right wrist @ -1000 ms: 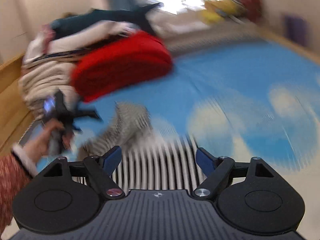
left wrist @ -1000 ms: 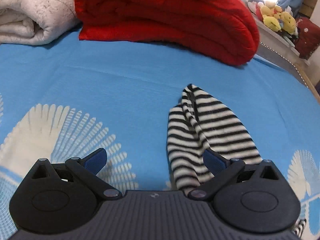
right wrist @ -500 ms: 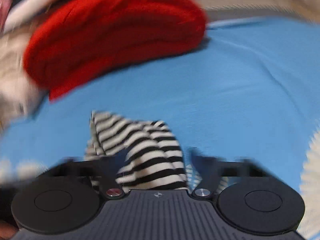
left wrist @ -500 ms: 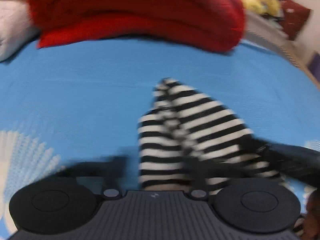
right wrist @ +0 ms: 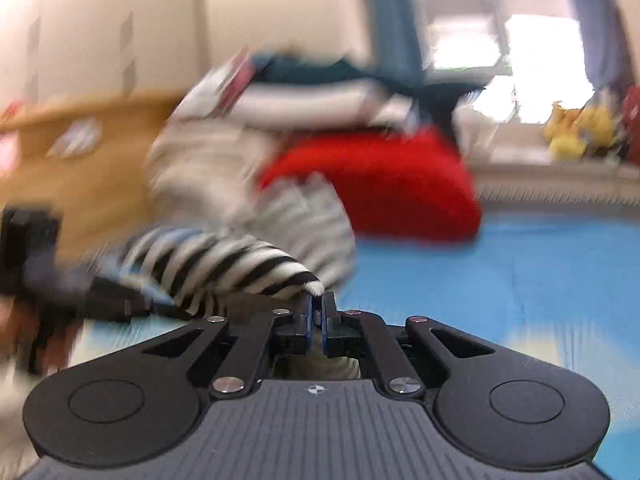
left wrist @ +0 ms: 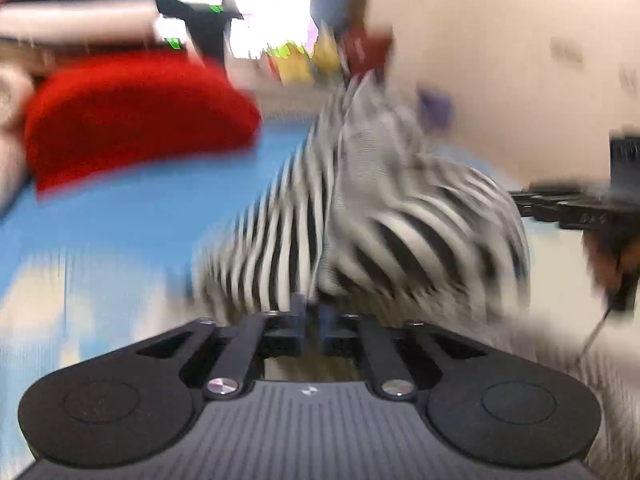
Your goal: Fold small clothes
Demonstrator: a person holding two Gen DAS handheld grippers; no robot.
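Blue bedsheet [right wrist: 540,264], red blanket [right wrist: 384,184] behind; our left gripper [left wrist: 311,312] and right gripper [right wrist: 318,314] each clamp the striped garment [left wrist: 360,216].

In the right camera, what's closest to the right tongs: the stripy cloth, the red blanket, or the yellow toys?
1. Stripy cloth: pinched in the right tongs.
2. Red blanket: behind it, on the blue bed.
3. Yellow toys: far right, by the window.

A bed covered in a blue sheet [right wrist: 540,264] with pale cream patterns carries everything here. A folded red blanket [left wrist: 132,120] lies at its far end, with a cream blanket [right wrist: 200,176] stacked just beside it. Motion blur hides the finer detail of both.
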